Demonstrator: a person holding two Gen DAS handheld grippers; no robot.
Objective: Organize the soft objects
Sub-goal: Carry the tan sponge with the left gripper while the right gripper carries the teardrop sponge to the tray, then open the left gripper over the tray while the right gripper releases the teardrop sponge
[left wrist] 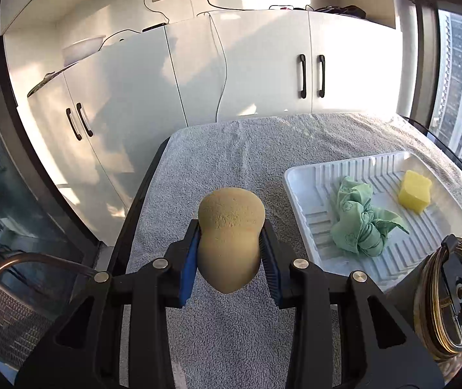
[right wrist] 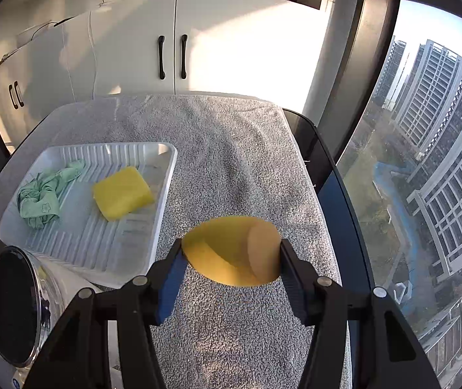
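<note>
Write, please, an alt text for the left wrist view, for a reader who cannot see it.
The left hand-held gripper squeezes a tan oval sponge above a grey towel covering the table. To its right, a white ribbed tray holds a crumpled green cloth and a yellow sponge block; white cabinets stand behind.

Cloth point(left wrist: 360, 218), sponge point(left wrist: 415, 191) in tray point(left wrist: 302, 175) (2 sponges gripped)

Both wrist views look forward-down, close over table; share white tray point(left wrist: 299, 175) point(right wrist: 166, 175).
</note>
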